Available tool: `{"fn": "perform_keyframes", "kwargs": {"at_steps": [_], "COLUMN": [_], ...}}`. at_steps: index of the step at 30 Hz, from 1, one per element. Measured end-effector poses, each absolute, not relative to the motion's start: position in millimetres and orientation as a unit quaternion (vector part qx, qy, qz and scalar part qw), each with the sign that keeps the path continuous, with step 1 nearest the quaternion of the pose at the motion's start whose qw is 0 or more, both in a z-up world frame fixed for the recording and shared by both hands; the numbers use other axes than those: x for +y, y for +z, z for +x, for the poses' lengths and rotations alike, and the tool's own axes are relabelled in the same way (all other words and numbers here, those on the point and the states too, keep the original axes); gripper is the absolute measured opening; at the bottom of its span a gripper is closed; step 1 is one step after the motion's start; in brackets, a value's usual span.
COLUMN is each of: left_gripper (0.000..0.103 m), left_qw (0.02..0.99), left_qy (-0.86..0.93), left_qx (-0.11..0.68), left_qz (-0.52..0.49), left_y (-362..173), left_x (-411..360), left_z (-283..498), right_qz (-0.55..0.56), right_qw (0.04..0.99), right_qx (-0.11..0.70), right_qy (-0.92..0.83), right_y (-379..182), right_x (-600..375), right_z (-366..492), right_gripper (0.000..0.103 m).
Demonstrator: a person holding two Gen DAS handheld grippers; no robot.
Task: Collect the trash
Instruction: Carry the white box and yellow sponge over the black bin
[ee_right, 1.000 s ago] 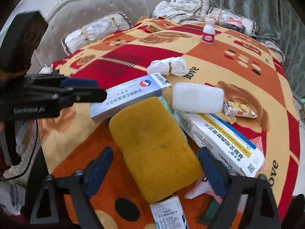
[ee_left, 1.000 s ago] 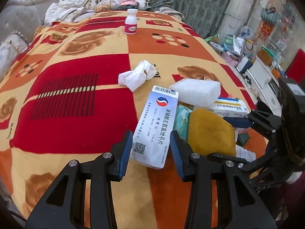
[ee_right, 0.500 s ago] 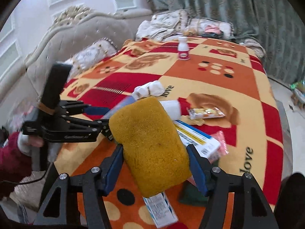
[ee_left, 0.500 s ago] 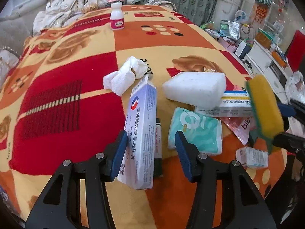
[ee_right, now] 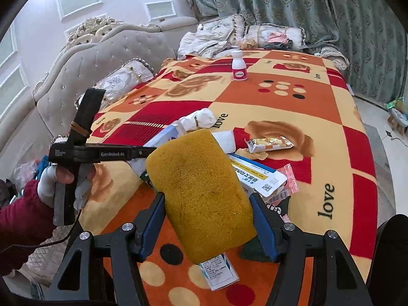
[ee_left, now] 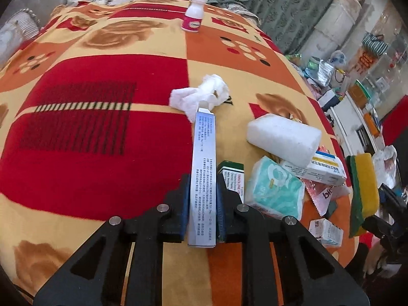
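A long blue-and-white medicine box [ee_left: 204, 153] stands on its edge between the pads of my left gripper [ee_left: 203, 182], whose jaws are closing and press on its two faces. My right gripper [ee_right: 206, 199] is shut on a yellow sponge [ee_right: 201, 193] with a green backing, held above the blanket. In the left wrist view the sponge [ee_left: 363, 191] hangs at the right edge. Loose on the blanket lie a crumpled tissue [ee_left: 201, 94], a white foam block [ee_left: 283, 137], a teal tissue pack [ee_left: 275, 188], a white box with a yellow stripe [ee_left: 318, 170] and a snack wrapper [ee_right: 270, 142].
A small white bottle with a pink label [ee_right: 239, 68] stands at the far end of the red-and-orange blanket [ee_left: 89, 153]. Pillows [ee_right: 122, 81] and a padded headboard [ee_right: 102, 58] line the left; curtains hang behind. Cluttered shelves [ee_left: 357, 94] stand past the bed's right edge.
The left jaws closed onto the medicine box, which turned from lying flat to standing on edge. The right gripper closed on the sponge and lifted it off the pile.
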State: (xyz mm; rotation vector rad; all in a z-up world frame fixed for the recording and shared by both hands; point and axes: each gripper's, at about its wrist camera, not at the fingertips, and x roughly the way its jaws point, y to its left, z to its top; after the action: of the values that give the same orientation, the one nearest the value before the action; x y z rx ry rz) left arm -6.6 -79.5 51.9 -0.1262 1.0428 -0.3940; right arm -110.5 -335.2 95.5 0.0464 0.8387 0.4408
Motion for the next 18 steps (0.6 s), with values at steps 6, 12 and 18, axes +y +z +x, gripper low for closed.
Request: {"fn": "perform_keyframes", "kwargs": {"at_steps": [6,12,18], "left_gripper": [0.016,0.016,0.016], "left_qw": [0.870,0.872,0.863], "left_qy": [-0.175,-0.213,-0.264], "left_qx": [0.456,0.436,0.429], "left_qz": [-0.073,-0.064,-0.052], "left_y": [84.2,112.9,127.8], "left_x": [-75.0,-104.6,-159.5], "left_z": [-27.6,-50.1,-68.9], "right_qz": [0.027,0.031,0.042], "right_qw": [0.894,0.902,0.910], "right_qx": [0.397,0.390,0.387], "right_qy": [0.206,0.182,0.143], "right_y": [99.0,105.4,106.6], "right_x": [-338.6,-356.3,-391.1], "right_z": [-118.0,-128.0,-143.1], "right_gripper": [0.064,0.064,0.064]}}
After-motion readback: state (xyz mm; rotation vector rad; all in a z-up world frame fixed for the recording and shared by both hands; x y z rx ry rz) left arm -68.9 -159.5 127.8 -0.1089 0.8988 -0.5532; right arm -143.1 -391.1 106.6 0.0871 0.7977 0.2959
